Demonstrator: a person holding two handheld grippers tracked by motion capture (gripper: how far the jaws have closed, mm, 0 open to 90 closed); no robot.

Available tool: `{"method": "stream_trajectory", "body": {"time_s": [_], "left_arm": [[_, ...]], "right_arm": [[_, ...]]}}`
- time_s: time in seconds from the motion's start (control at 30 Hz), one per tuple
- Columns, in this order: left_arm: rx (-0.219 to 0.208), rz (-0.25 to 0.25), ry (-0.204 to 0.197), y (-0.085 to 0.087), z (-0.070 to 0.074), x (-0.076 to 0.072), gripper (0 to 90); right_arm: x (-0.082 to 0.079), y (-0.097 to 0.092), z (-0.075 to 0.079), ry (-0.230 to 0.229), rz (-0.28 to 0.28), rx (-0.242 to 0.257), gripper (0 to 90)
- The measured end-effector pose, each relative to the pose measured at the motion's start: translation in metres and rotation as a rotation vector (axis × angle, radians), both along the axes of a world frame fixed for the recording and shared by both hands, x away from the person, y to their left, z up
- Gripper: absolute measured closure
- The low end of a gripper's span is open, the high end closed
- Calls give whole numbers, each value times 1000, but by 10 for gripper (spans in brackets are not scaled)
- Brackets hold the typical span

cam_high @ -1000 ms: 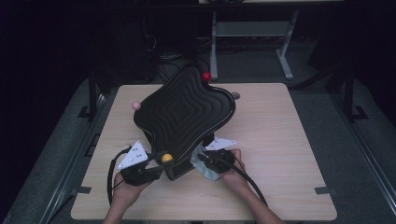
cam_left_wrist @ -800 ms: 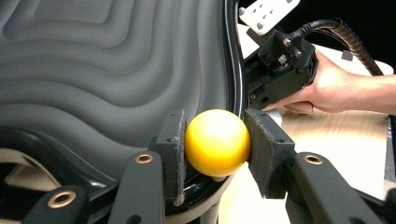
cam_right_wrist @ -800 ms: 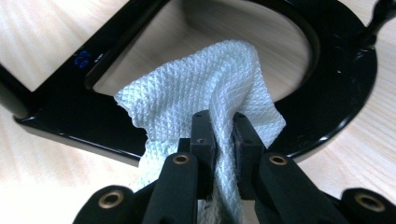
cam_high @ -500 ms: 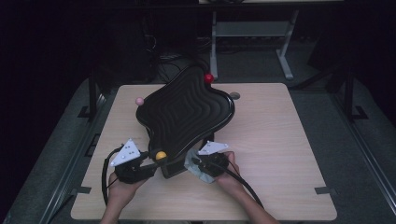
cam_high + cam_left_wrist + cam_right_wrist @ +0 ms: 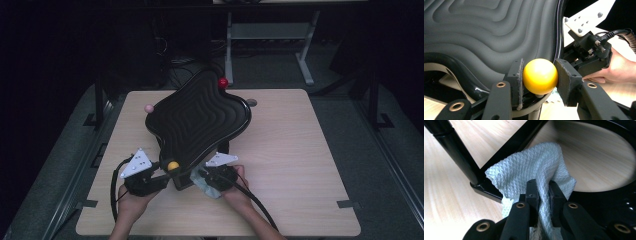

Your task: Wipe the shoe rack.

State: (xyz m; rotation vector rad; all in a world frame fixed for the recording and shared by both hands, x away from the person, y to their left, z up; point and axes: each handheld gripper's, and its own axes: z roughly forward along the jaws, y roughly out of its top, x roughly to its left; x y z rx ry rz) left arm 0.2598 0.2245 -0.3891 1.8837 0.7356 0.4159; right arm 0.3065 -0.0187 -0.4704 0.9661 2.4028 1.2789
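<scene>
A black tray with a wavy ribbed face stands tilted on a black frame over the table. A yellow ball knob sits at its near edge. My left gripper is shut on that yellow ball, one pad on each side. My right gripper is shut on a white waffle-weave cloth and holds it against the frame under the tray's near edge. The cloth bunches in front of that hand.
A red ball knob tops the tray's far edge and a pink one its left edge. The wooden table has bare room at the right. In the left gripper view the right gripper and its hand sit close by.
My right gripper has slid left with the cloth, closer under the tray's near edge. The left gripper keeps its hold on the yellow ball and has barely shifted.
</scene>
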Motion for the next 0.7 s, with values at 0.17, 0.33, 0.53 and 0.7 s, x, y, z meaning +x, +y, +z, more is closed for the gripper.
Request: {"method": "stream_trajectory", "body": {"time_s": [0.17, 0.33, 0.53, 0.7], "left_arm": [[5, 1, 0, 0, 0, 0, 601], [4, 3, -1, 0, 0, 0, 601], [5, 2, 1, 0, 1, 0, 601], [4, 5, 0, 0, 1, 0, 601]], "right_arm": [[-7, 17, -1, 5, 59, 16, 806], [-2, 10, 0, 1, 25, 3, 806], [-9, 21, -1, -5, 66, 12, 805], [0, 9, 0, 3, 25, 0, 803]]}}
